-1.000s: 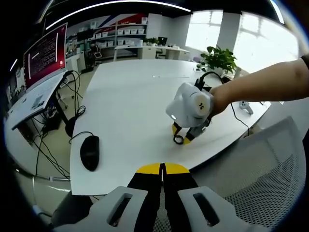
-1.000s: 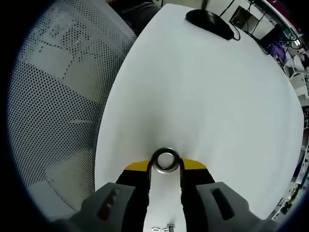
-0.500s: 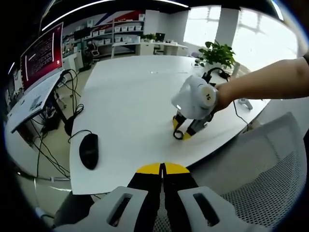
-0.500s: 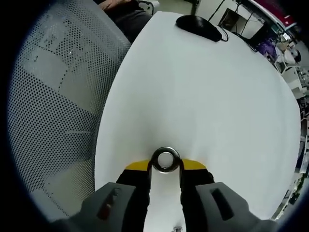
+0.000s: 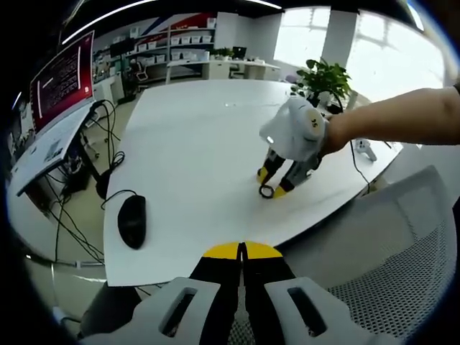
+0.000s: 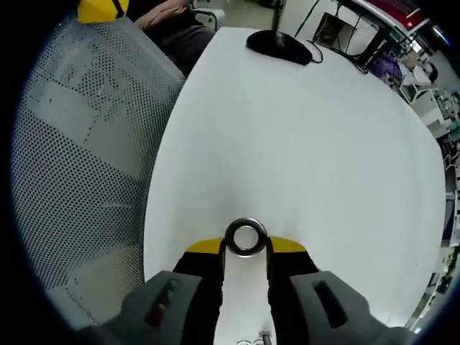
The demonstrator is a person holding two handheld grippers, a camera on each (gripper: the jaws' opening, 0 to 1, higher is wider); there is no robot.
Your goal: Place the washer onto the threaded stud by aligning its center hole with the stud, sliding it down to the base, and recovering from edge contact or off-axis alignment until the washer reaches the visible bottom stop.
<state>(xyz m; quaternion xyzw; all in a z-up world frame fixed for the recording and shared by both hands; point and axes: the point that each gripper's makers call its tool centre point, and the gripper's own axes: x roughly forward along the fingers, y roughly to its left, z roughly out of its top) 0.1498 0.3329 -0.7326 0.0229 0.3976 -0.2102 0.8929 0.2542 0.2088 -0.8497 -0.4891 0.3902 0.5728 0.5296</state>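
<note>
In the right gripper view, my right gripper [image 6: 246,248] is shut on a steel washer [image 6: 246,238], held flat above the white table [image 6: 309,144] with its hole facing the camera. A small metal stud [image 6: 264,336] peeks out at the bottom edge between the gripper's fingers, behind the washer. The left gripper view has the right gripper [image 5: 277,183] out over the table, held by a person's arm [image 5: 402,118], with the washer [image 5: 267,191] at its tips just above the table [image 5: 194,144]. My left gripper [image 5: 242,250] hangs off the table's near edge, jaws shut with nothing between them.
A black mouse [image 5: 132,221] with its cable lies near the table's left edge, and the same mouse [image 6: 279,44] shows at the far end. A grey mesh chair [image 5: 388,273] stands beside the table; its mesh back [image 6: 79,144] runs along the table edge. A potted plant [image 5: 327,79] stands at the back.
The right gripper has shifted slightly across the table with the washer still held. The left gripper stays shut in place.
</note>
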